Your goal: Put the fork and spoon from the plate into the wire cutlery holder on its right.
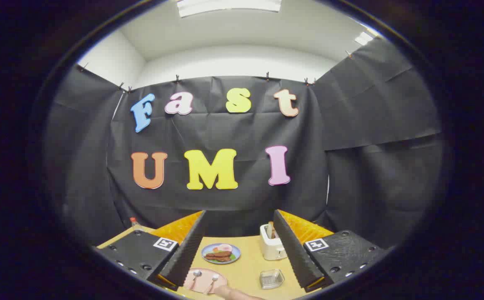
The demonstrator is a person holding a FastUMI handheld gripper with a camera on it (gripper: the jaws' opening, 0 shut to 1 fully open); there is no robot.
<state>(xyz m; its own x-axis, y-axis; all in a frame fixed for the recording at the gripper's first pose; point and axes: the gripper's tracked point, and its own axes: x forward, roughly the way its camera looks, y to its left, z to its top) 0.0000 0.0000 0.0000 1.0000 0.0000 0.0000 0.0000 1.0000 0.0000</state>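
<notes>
A pink plate (202, 284) lies on the wooden table, low between my fingers, near the left one. Two metal utensils rest on it side by side: one (195, 276) on the left, the other (213, 280) on the right; which is the fork and which the spoon I cannot tell. The wire cutlery holder (271, 278) stands to the plate's right, close to my right finger. My gripper (236, 258) hovers above the table, open wide, with nothing between its fingers.
Beyond the pink plate sits a blue plate (221, 253) with food on it. A white toaster (272, 243) with bread in it stands behind the holder. A small bottle (133, 222) is at the table's far left. A person's hand (235, 294) shows at the near edge.
</notes>
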